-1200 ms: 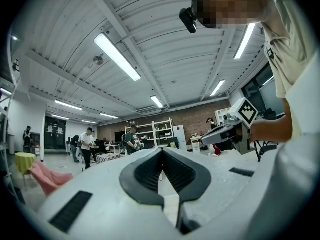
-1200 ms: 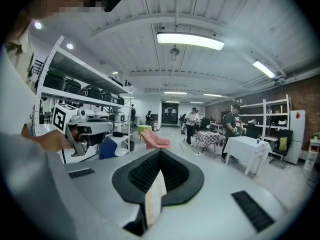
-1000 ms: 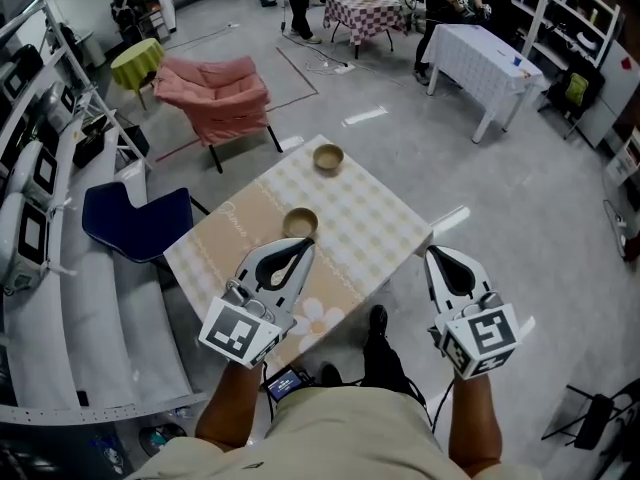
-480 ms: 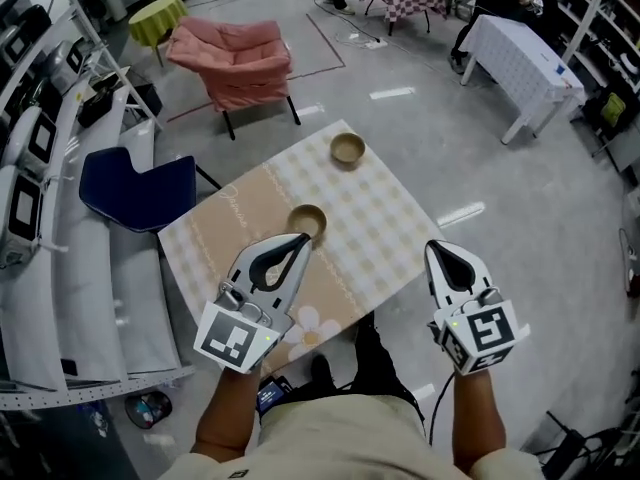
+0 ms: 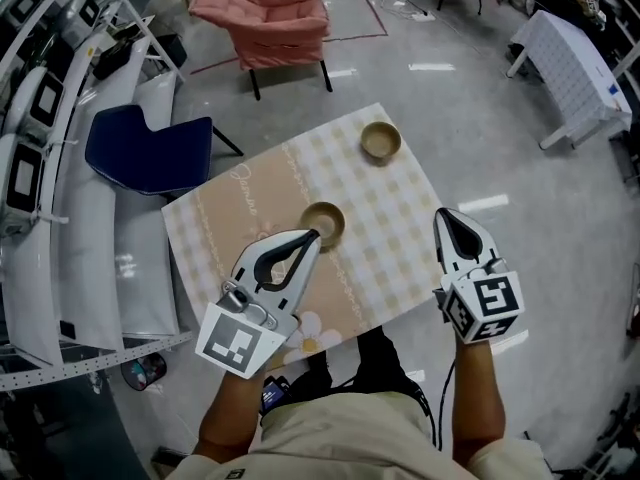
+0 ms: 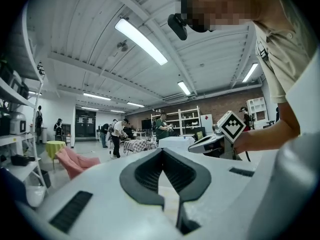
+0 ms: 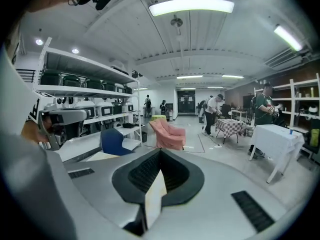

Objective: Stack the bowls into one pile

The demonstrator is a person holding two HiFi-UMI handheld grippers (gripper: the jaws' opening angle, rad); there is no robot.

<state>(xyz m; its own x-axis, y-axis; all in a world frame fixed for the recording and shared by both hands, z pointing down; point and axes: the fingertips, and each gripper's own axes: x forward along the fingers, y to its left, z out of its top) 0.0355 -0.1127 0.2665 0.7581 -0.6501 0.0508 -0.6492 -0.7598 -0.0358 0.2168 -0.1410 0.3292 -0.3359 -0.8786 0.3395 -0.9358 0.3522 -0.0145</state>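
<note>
Bowls, two, unstacked: near bowl (image 5: 322, 222) central on the surface (image 5: 250, 198), far bowl (image 5: 380, 140) at its 1 o'clock; we have drawn closer, left gripper (image 5: 312, 236) now at the near bowl's 7 o'clock, right gripper (image 5: 445, 215) at 3 o'clock, fingers of both pressed together, empty.

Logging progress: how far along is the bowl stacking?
Done: nothing; the near tan round bowl and far tan round bowl sit apart on the checked table. In hand: nothing; left gripper and right gripper are shut, empty. Remaining: set one bowl in the other.

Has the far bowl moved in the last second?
No. The far bowl still sits by the same far corner of the table; only the view shifted.
</note>
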